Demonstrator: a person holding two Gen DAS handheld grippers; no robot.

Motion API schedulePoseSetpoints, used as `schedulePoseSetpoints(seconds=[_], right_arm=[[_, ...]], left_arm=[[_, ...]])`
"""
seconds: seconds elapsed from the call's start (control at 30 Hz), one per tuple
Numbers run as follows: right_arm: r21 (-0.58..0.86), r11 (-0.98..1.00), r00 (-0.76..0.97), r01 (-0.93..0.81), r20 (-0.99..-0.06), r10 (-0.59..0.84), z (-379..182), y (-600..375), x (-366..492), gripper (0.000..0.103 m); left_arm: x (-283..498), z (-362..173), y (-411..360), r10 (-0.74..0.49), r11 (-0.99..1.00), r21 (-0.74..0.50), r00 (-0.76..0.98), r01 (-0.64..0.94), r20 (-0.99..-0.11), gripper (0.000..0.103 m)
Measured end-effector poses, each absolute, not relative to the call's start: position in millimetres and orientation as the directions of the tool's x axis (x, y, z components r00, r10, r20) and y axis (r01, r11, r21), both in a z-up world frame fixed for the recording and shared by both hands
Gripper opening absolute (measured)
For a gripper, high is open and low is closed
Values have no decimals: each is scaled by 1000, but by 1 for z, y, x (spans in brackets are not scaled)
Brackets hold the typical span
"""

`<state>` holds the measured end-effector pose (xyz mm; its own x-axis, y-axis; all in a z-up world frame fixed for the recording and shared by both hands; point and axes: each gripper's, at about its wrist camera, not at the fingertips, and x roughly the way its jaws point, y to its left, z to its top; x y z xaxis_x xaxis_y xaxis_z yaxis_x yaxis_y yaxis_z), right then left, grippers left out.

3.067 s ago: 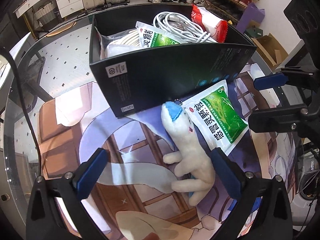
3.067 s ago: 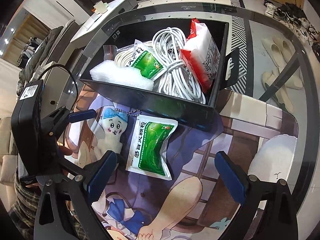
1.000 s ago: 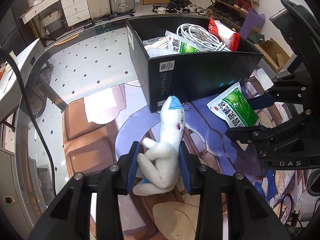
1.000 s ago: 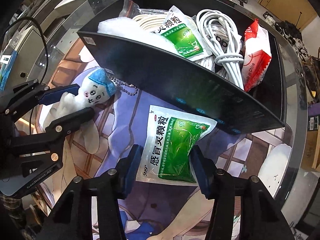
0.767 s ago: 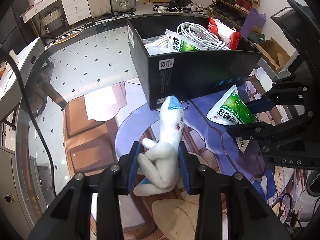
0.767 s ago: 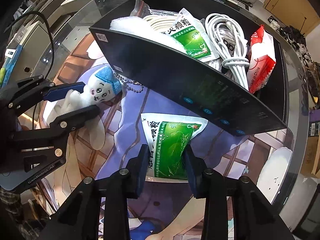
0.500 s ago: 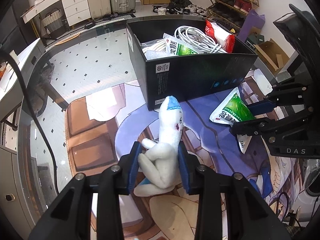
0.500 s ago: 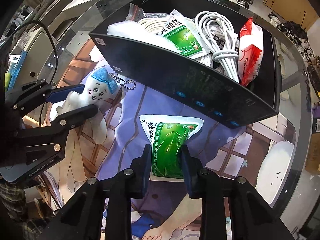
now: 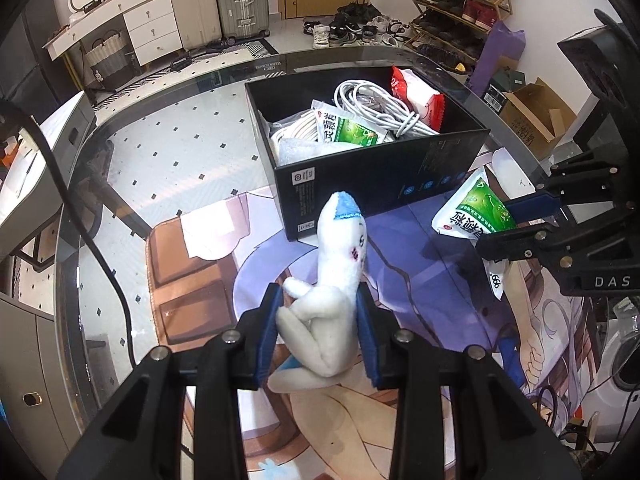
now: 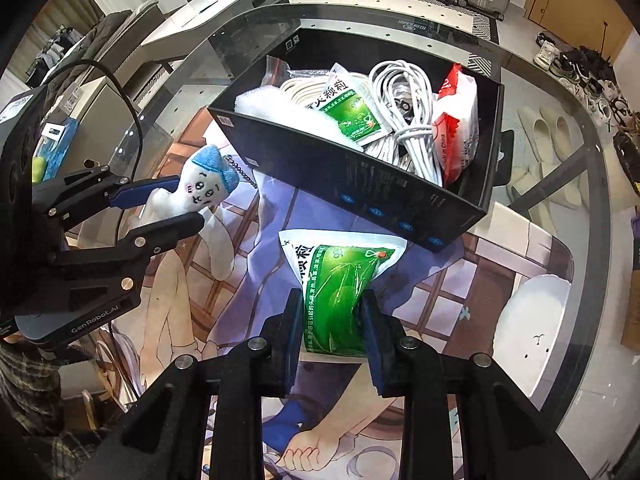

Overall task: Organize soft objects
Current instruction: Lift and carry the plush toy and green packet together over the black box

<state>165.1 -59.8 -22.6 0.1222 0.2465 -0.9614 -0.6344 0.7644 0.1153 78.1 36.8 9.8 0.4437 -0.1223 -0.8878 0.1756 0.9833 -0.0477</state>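
My left gripper (image 9: pixel 319 322) is shut on a white plush toy (image 9: pixel 334 276) with a blue cap and holds it above the printed mat, in front of the black box (image 9: pixel 384 172). It also shows in the right wrist view (image 10: pixel 200 192). My right gripper (image 10: pixel 333 322) is shut on a green and white medicine sachet (image 10: pixel 340 272), lifted off the mat just before the box's near wall (image 10: pixel 352 184). The sachet also shows in the left wrist view (image 9: pixel 474 216).
The box holds white cables (image 10: pixel 404 120), another green sachet (image 10: pixel 346 108), a red and white packet (image 10: pixel 460 120) and white foam (image 10: pixel 272 110). The glass table edge (image 10: pixel 592 128) curves behind the box. The printed mat (image 9: pixel 400 252) covers the near table.
Both grippers closed on their objects and lifted them. The plush and the sachet have risen off the mat, and the view has pulled back from the box.
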Motion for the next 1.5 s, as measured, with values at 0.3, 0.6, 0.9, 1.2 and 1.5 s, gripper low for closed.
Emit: schedulePoseSetpoints(seconds=[0.3, 0.6, 0.9, 1.2, 1.5], right_arm=[[137, 760, 146, -635, -945, 293, 6, -75, 171, 28], [148, 748, 169, -647, -929, 330, 31, -75, 186, 28], [149, 750, 198, -645, -915, 352, 44, -77, 204, 28], [158, 756, 222, -635, -900, 375, 59, -80, 222, 28], [163, 751, 219, -640, -898, 382, 59, -71, 235, 28]], left_arm=[[80, 34, 29, -113, 983, -29, 474, 182, -873, 34], [90, 51, 22, -84, 982, 10, 490, 187, -868, 34], [106, 68, 24, -84, 984, 10, 514, 177, -854, 34], [122, 77, 22, -79, 984, 18, 522, 178, -849, 34], [137, 80, 22, -85, 983, 15, 522, 185, -849, 34]])
